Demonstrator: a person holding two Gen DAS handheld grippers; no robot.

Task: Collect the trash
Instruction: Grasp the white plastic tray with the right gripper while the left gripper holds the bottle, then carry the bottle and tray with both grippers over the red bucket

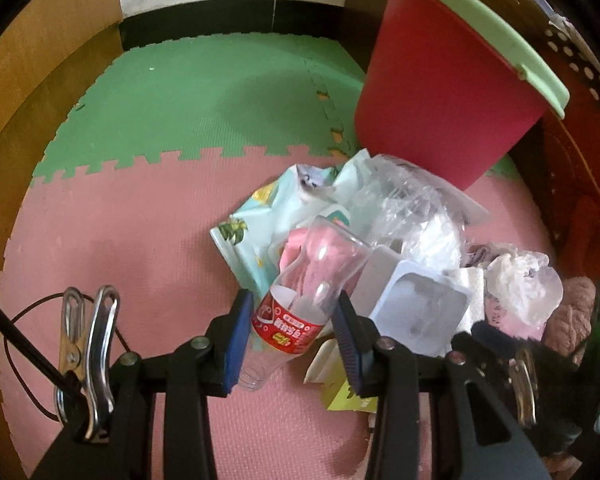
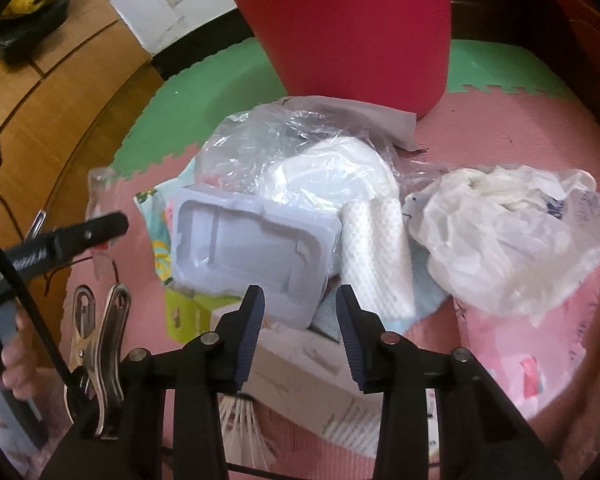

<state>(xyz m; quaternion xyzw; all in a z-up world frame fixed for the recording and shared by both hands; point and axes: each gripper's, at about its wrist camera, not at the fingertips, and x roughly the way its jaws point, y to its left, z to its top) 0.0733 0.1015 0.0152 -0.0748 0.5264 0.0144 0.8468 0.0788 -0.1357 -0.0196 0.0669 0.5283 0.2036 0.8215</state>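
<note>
Two grippers are working the pile: left gripper (image 1: 292, 330) clamping a clear bottle (image 1: 300, 300) bound for the red bin (image 1: 440, 92), right gripper (image 2: 300, 320) hanging apart over a white tray (image 2: 244, 244).

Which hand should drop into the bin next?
Left. The left gripper already clamps the clear bottle, and the red bin stands just beyond it. The right gripper holds nothing, only straddling the white tray's corner.
</note>
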